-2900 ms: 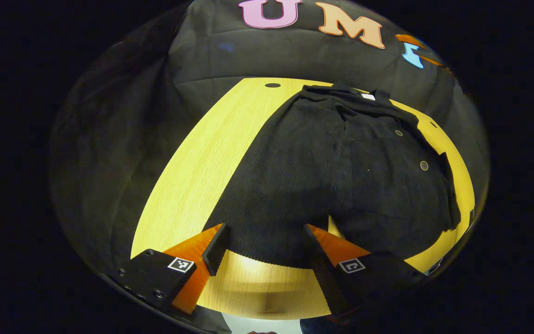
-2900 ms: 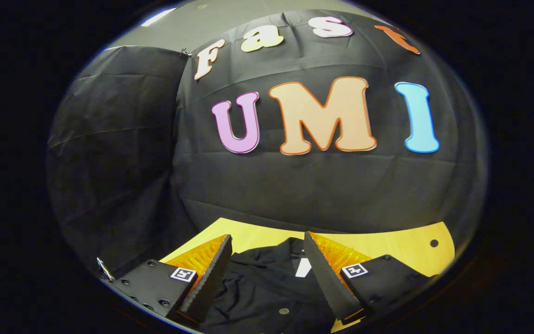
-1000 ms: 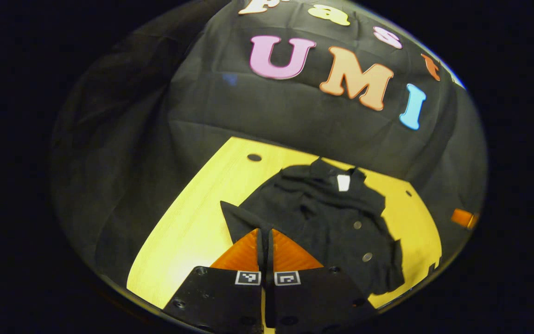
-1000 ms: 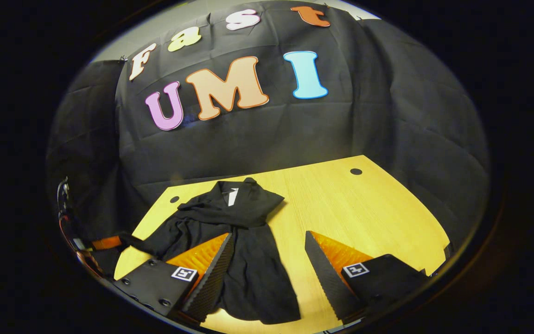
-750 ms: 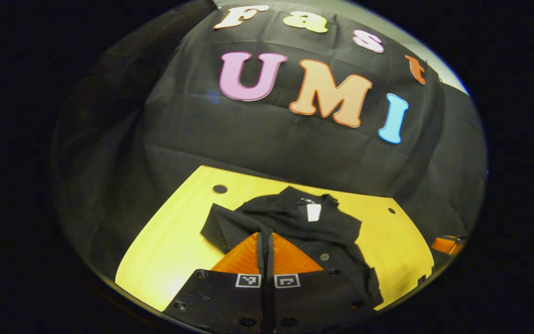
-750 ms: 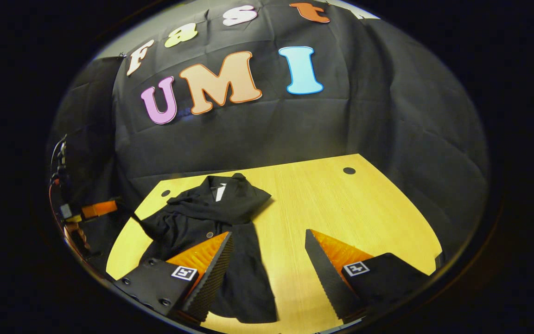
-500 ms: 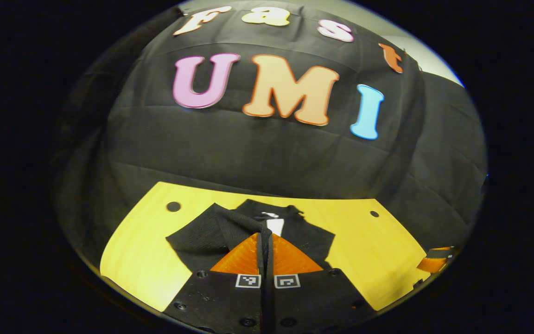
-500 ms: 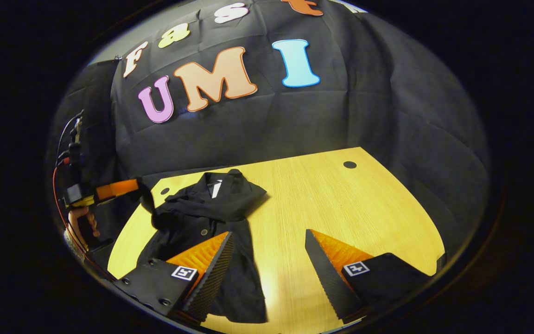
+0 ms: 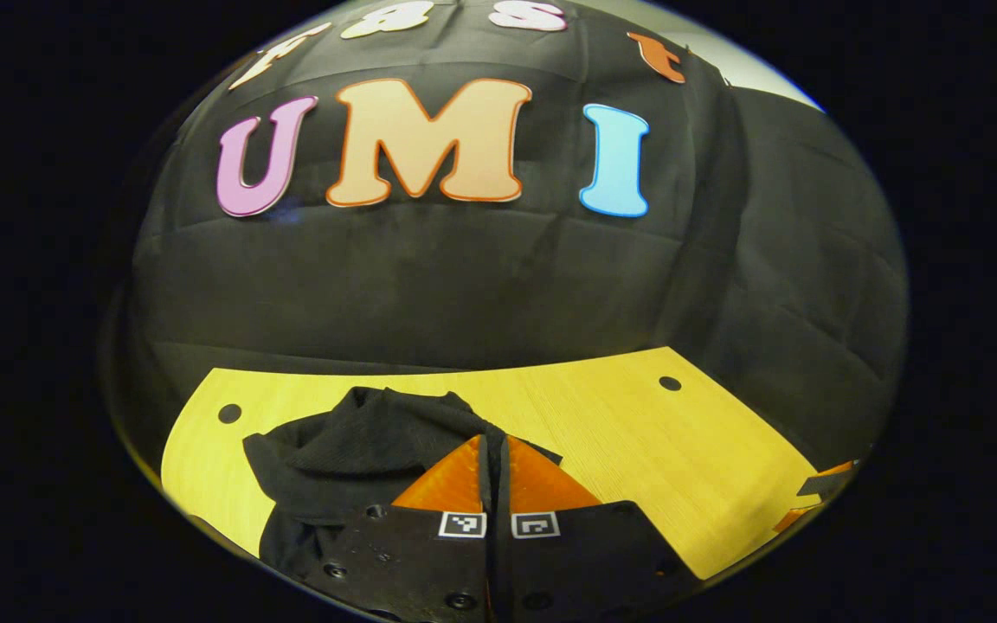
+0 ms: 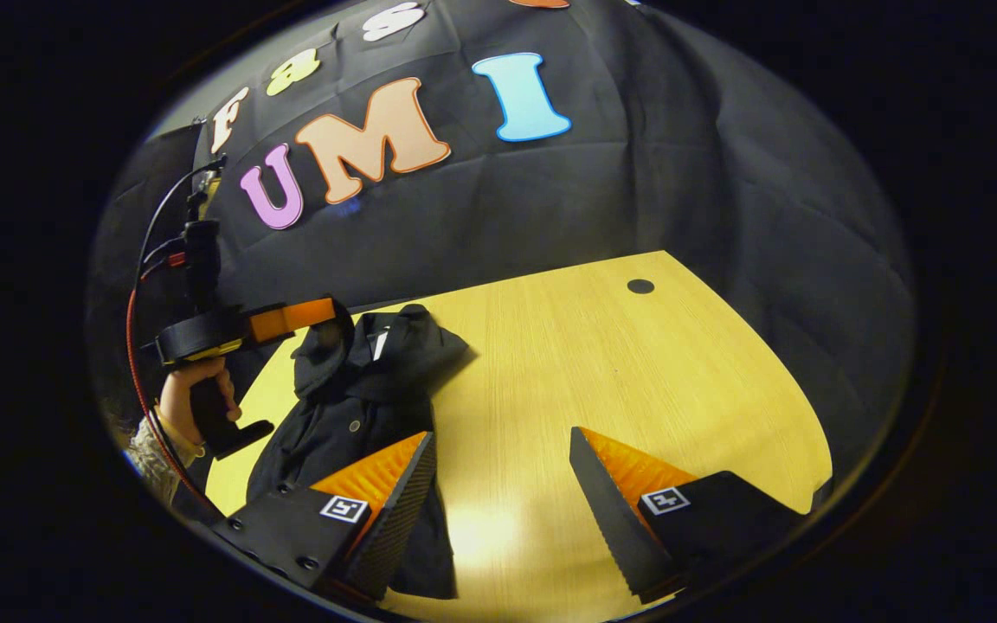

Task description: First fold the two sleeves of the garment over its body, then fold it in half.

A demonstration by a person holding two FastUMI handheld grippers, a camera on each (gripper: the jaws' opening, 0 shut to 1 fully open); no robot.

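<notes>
Stretching across both views, a pale yellow wood-grain tabletop point(image 10: 602, 363) with small dark round holes near its corners is bearing a black button-front garment point(image 10: 360, 407) toward its left side, as the right gripper view gives it. The garment is lying bunched rather than flat (a white neck label is showing at the collar), its lower hem reaching toward the near table edge beside the right gripper's left finger. In the right gripper view the left gripper point(image 10: 338, 322) is reaching in level from the left, held by a person's hand point(image 10: 189, 394) in a knitted cuff, and is lifting a fold of black cloth above the collar area. In the left gripper view the left gripper point(image 9: 494, 450) is showing its jaws pressed together, with the garment's dark ribbed fabric point(image 9: 360, 450) pinched at their tip and draping away to the left. The right gripper point(image 10: 503, 446) is hovering over bare wood just right of the garment, jaws spread wide and gripping nothing.
</notes>
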